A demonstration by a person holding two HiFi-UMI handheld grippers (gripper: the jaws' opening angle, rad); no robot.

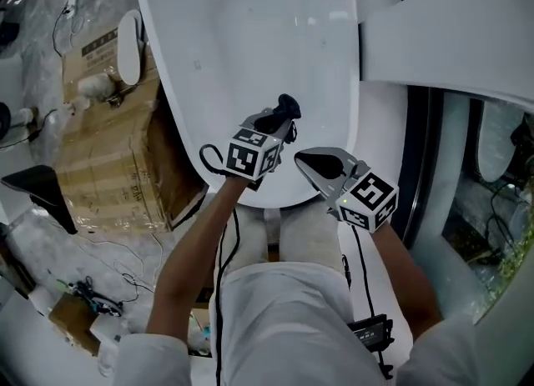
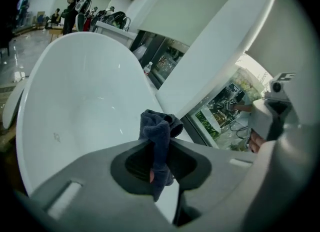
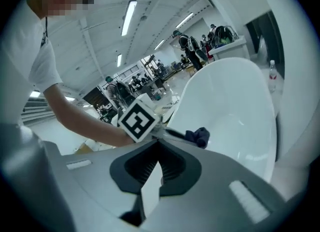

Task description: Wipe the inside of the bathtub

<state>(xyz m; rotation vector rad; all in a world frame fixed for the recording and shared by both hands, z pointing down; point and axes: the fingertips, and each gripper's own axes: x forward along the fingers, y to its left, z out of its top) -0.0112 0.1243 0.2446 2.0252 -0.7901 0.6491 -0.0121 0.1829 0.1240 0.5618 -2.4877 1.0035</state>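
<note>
Rag: dark blue cloth (image 2: 159, 126) pinched between left gripper (image 1: 279, 122) jaws, held over bathtub (image 1: 250, 42) interior, near end | right gripper (image 3: 159, 148) jaws together, empty, over bathtub's near rim | cardboard box (image 1: 108, 151) beside bathtub, head view only.

Legible text: none.
- Brown cardboard box (image 1: 108, 167): dark print on top flap, too blurred to read.
- Black-and-white marker cube (image 1: 253, 156), 2nd marker cube (image 1: 370, 201): square patterns only, no letters or nos.
</note>
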